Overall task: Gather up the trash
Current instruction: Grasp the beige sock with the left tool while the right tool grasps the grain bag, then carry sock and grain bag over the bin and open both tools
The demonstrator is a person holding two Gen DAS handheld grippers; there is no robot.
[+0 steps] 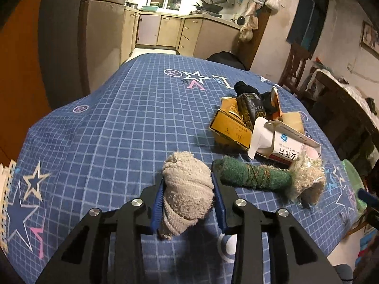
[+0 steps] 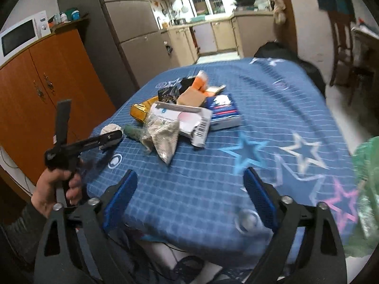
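My left gripper [image 1: 188, 184] is shut on a beige balled cloth [image 1: 187, 189], held just above the blue star tablecloth [image 1: 106, 130]. The left gripper also shows in the right wrist view [image 2: 113, 136] with the cloth [image 2: 109, 127] at its tip. Beside it lie a green scrub roll [image 1: 255, 174], a fuzzy beige wad in clear plastic [image 1: 308, 179], a white medicine box [image 1: 281, 142], a gold box [image 1: 232, 127] and a black packet [image 1: 253, 111]. My right gripper [image 2: 190, 184] is open and empty over the table's near edge. A green plastic bag [image 2: 364, 189] hangs at the right edge.
A blue box [image 2: 223, 112] and orange carton [image 2: 201, 82] lie in the trash pile. An orange wooden cabinet [image 2: 47, 90] with a microwave [image 2: 19, 36] stands left of the table. A wooden chair [image 2: 341, 35] and a kitchen are beyond.
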